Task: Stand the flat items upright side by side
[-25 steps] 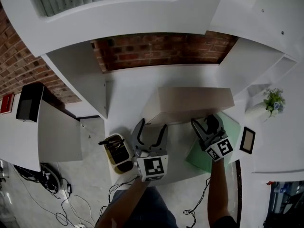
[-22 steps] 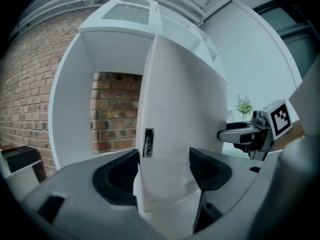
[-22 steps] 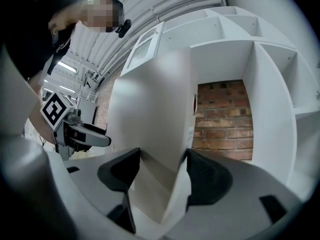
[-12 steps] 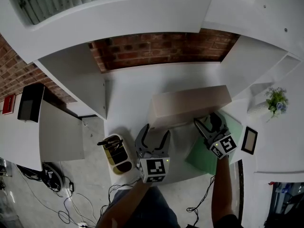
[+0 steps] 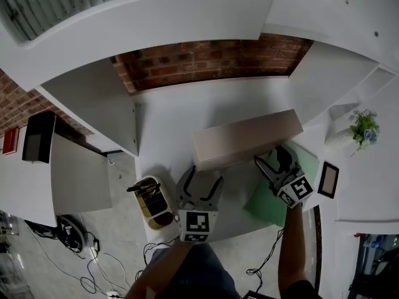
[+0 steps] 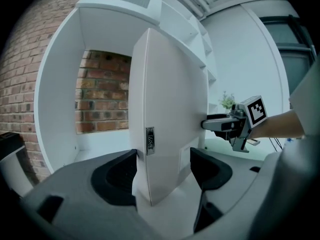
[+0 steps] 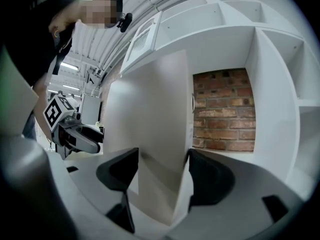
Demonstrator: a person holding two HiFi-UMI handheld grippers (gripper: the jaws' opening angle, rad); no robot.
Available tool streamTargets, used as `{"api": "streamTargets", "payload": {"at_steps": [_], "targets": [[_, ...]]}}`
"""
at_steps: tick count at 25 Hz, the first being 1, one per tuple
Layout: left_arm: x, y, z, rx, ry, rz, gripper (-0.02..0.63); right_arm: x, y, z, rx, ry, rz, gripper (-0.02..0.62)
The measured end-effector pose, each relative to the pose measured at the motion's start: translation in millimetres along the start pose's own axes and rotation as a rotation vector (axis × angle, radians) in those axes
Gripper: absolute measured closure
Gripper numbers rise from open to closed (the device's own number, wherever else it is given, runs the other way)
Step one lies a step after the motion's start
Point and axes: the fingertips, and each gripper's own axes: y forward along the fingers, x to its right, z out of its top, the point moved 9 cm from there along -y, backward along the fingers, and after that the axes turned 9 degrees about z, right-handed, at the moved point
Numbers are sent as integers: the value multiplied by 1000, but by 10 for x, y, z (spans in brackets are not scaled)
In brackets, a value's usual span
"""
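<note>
Moved since a second ago: the box (image 5: 246, 139) has swung its left end toward the near edge of the surface (image 5: 165, 123). It now runs slantwise rather than square to the brick wall (image 5: 206, 61). With it, the left hand-held gripper (image 5: 206, 174) sits lower in the picture.

Head view.
- Box: long, flat, pale and matt with crisp edges. It stands on one long edge on the white surface, a gripper at each end.
- At its right end: the right hand-held gripper (image 5: 269, 156).
- Under that gripper: a mint-green flat item (image 5: 265, 203), thin and smooth, lying flat just beside the box.
- Off the surface's left corner: a cream oval bin (image 5: 153, 201) holding dark objects.
- On the right shelf: a small potted plant (image 5: 361, 126) and a dark picture frame (image 5: 327, 179).

Left gripper view.
- Box seen end-on and upright, its smooth white faces meeting at a sharp vertical corner.
- On that corner: a small metallic tag (image 6: 150, 140).
- Grey jaws with curved black pads, set wide, pinch the box's end, one pad against each face.
- At the far end: the other gripper, with its marker cube (image 6: 256, 111).

Right gripper view.
- The jaws have just been opening a little.
- The box's other end fills the gap between them, and both pads lie against it.
- Behind: rough red brick between glossy white shelf dividers (image 7: 262, 99).
</note>
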Motion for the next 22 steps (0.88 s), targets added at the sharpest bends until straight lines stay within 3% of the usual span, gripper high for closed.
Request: {"api": "streamTargets", "payload": {"at_steps": [7,12,22], "targets": [[-4,-27,9,-5,-20,-41,278,-45,-59,21,20,52,-45,272],[-55,-81,-1,-51,-21,-9,270,-165,-237,79,71,107,-139,261],[-158,-319,201,-48,-53,-2,270,-990,-351,365,226,280,-300,261]]}}
